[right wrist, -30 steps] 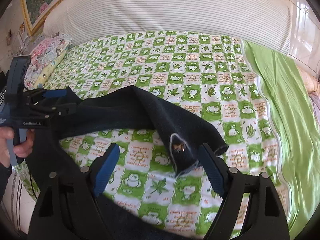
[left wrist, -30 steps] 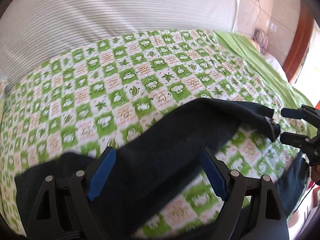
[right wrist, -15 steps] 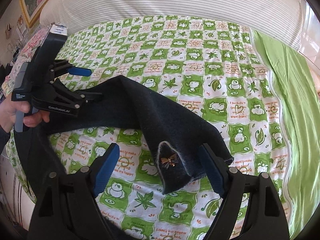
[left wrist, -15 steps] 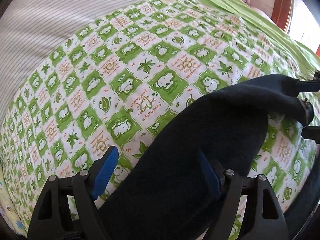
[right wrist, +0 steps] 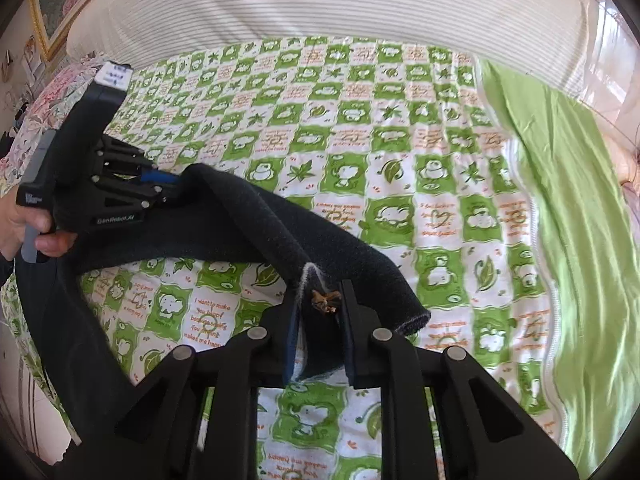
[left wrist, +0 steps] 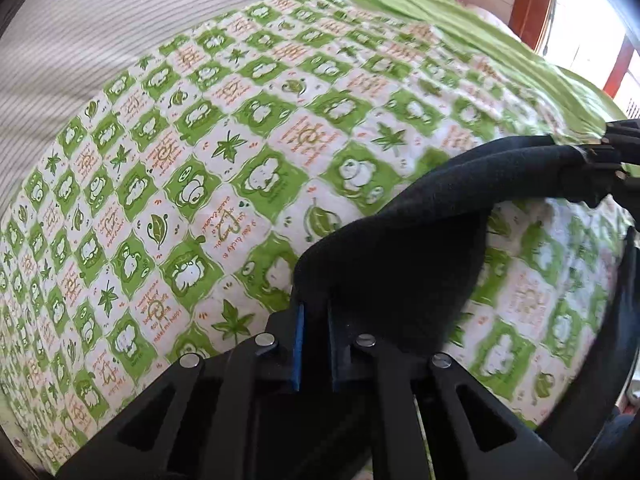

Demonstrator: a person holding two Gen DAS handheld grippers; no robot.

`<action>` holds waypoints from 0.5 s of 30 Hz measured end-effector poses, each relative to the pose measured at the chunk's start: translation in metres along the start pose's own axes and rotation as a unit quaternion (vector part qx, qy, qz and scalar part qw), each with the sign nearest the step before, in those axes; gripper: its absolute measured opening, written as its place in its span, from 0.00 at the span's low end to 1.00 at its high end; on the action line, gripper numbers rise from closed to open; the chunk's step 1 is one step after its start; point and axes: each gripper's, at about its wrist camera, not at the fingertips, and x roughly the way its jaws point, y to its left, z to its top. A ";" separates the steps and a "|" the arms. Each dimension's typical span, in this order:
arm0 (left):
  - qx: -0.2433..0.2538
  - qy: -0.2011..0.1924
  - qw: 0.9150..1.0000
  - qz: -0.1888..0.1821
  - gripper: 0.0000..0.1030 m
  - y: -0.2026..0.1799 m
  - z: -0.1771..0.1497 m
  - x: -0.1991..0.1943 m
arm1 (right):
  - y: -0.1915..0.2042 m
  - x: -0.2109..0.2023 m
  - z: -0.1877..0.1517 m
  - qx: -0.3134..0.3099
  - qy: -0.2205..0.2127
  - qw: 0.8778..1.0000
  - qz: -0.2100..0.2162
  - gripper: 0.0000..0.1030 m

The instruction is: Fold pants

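The dark navy pants (left wrist: pixel 400 264) hang stretched between my two grippers above the bed. My left gripper (left wrist: pixel 314 320) is shut on one end of their top edge; it also shows in the right wrist view (right wrist: pixel 168 188). My right gripper (right wrist: pixel 320 308) is shut on the other end of the pants (right wrist: pixel 248 220), beside a small brown bow (right wrist: pixel 326 300); it shows at the right edge of the left wrist view (left wrist: pixel 608 156). The rest of the pants droops over the bed's near edge at lower left.
The bed carries a green-and-white checked quilt (right wrist: pixel 360 128) and a plain green sheet (right wrist: pixel 568 184) on the right. A striped headboard cushion (right wrist: pixel 320 4) runs along the back. A floral pillow (right wrist: pixel 48 96) lies at far left.
Both grippers were open around the pants' edge and have closed on it. The pants are now lifted and pulled taut between them.
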 end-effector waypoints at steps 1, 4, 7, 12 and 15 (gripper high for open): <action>-0.003 -0.007 1.000 -0.004 0.07 -0.002 -0.002 -0.007 | 0.000 -0.005 -0.001 -0.002 -0.003 1.000 -0.003 0.14; -0.014 -0.025 0.999 -0.025 0.07 -0.009 -0.010 -0.030 | -0.004 -0.021 -0.007 -0.003 -0.014 1.000 -0.008 0.12; -0.019 -0.040 0.998 -0.043 0.06 -0.025 -0.021 -0.053 | -0.011 -0.040 -0.017 0.001 -0.028 1.000 -0.009 0.12; -0.027 -0.053 0.997 -0.050 0.06 -0.049 -0.043 -0.087 | -0.022 -0.069 -0.035 0.006 -0.048 0.999 -0.006 0.12; -0.024 -0.058 0.997 -0.050 0.06 -0.068 -0.061 -0.100 | -0.027 -0.081 -0.049 0.008 -0.049 0.999 -0.004 0.12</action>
